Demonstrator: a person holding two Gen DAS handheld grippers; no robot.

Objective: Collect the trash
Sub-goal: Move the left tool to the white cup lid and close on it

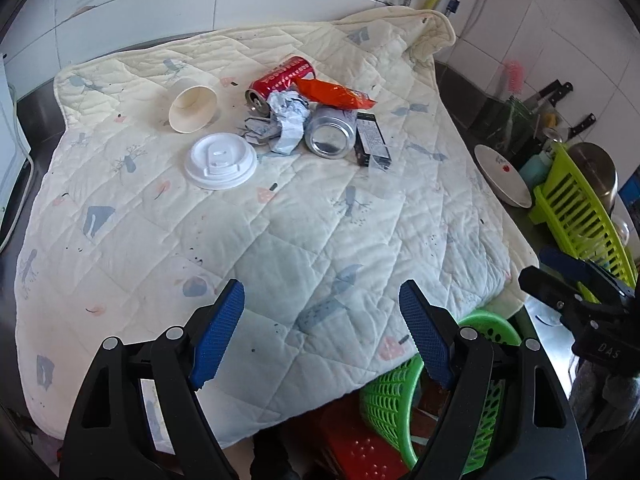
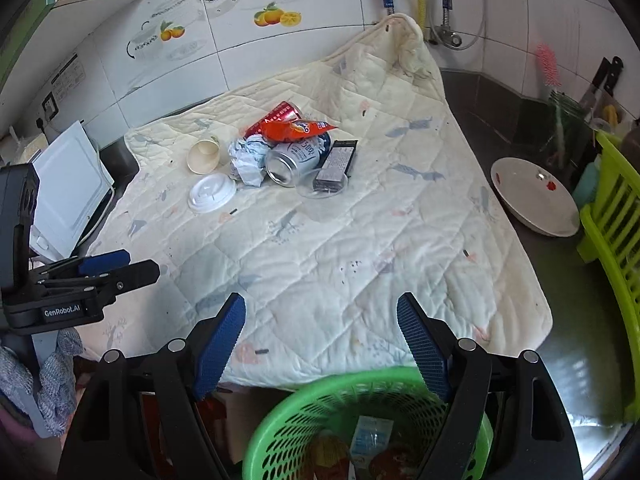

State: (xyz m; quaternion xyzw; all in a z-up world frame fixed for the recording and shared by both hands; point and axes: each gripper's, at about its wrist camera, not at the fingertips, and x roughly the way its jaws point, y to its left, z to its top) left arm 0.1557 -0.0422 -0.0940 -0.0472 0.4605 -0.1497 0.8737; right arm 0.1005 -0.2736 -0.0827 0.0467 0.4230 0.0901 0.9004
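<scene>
The trash lies in a heap at the far middle of a quilted cloth (image 1: pixel 280 240): a paper cup (image 1: pixel 192 108) on its side, a white lid (image 1: pixel 221 160), a red can (image 1: pixel 280 78), an orange wrapper (image 1: pixel 336 94), crumpled paper (image 1: pixel 284 124), a silver can (image 1: pixel 330 134) and a black box (image 1: pixel 372 142). My left gripper (image 1: pixel 320 286) hangs open over the near cloth, well short of the heap. My right gripper (image 2: pixel 321 298) is open too, above the cloth's near edge and a green basket (image 2: pixel 304 408) that holds some trash. Both are empty.
A clear plastic cup (image 2: pixel 320 196) lies by the black box (image 2: pixel 336 164). Right of the cloth are a white bowl (image 2: pixel 532 196), a lime dish rack (image 2: pixel 612 240) and knives. A white appliance (image 2: pixel 72 188) stands at the left. A red stool (image 1: pixel 360 444) sits below the basket (image 1: pixel 388 396).
</scene>
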